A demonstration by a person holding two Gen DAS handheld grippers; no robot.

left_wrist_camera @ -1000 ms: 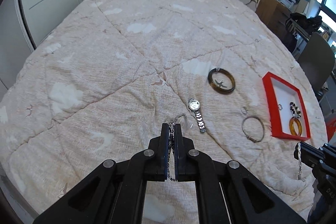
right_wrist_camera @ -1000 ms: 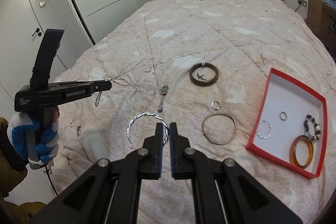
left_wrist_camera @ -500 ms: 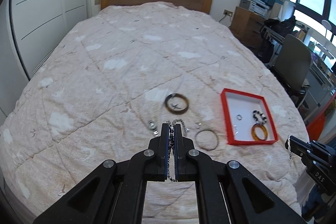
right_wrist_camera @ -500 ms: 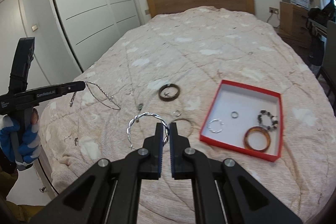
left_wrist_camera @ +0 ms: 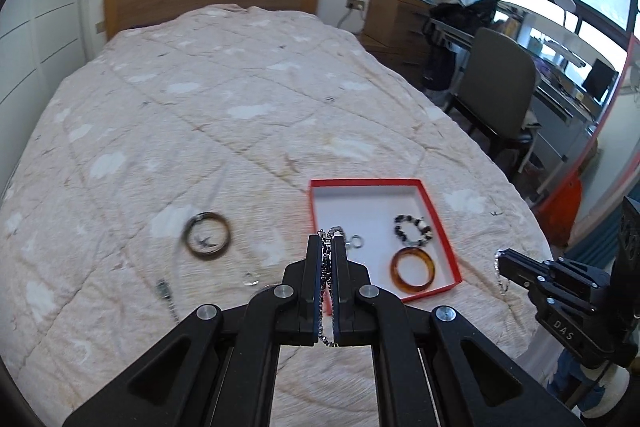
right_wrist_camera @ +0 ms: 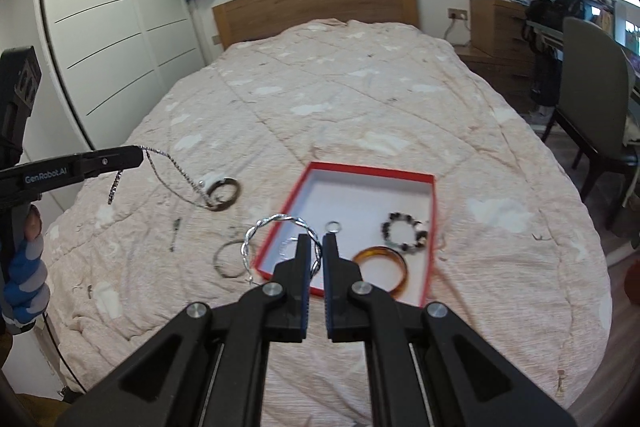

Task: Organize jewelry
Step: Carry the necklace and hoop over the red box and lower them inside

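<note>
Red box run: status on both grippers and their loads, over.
Left gripper shut on chain. Right gripper shut on twisted silver bangle. Red box ahead, partly filled. Nothing in the way.

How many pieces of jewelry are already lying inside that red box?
4 visible: an amber bangle, a dark beaded bracelet, a small ring and a thin silver hoop, half hidden behind the right gripper. More may be hidden there.

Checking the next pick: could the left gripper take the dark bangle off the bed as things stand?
Probably not yet. The left gripper is shut on a chain, so its jaws are taken. The dark bangle itself lies uncovered on the bed.
</note>
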